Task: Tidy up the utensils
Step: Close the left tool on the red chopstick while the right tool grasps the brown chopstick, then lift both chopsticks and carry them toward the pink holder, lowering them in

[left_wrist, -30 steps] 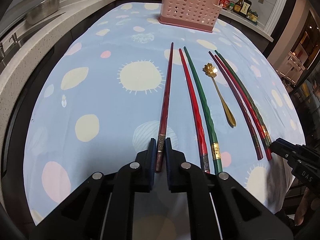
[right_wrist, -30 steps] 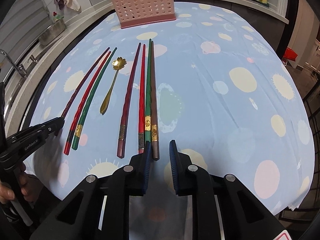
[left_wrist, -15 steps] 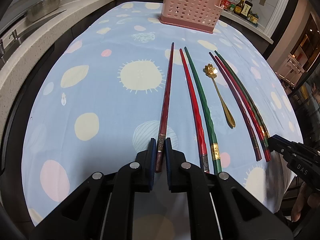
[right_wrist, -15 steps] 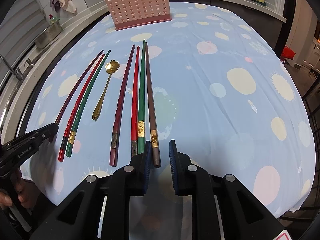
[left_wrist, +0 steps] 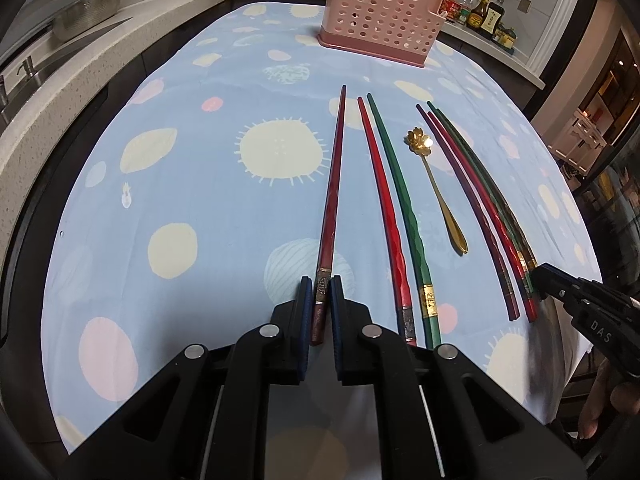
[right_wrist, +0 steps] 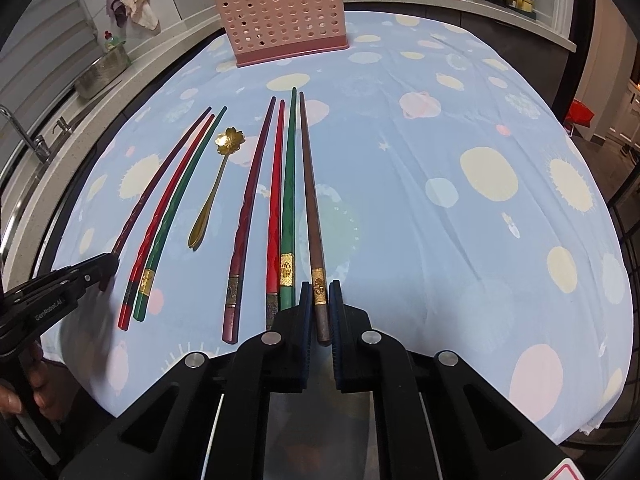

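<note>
Several chopsticks and a gold flower spoon (left_wrist: 440,196) lie in a row on the blue spotted tablecloth (left_wrist: 192,184). My left gripper (left_wrist: 321,292) is shut on the butt end of the leftmost maroon chopstick (left_wrist: 334,184), which rests on the cloth. In the right wrist view, my right gripper (right_wrist: 321,300) is closing its jaws, and the pads press on the end of the rightmost brown chopstick (right_wrist: 310,192). Red (right_wrist: 276,200) and green (right_wrist: 289,192) chopsticks lie just left of it. The pink perforated holder (right_wrist: 284,16) stands at the far end.
A stone counter with a sink and a metal colander (left_wrist: 88,8) runs along the left. Sauce bottles (left_wrist: 480,12) stand at the back right. The table's near edge lies just below both grippers. A hand (right_wrist: 24,396) holds the left gripper (right_wrist: 92,270).
The right gripper's jaws have narrowed onto the brown chopstick's end, which now sits deeper between the pads. The left gripper keeps its hold on the maroon chopstick.
</note>
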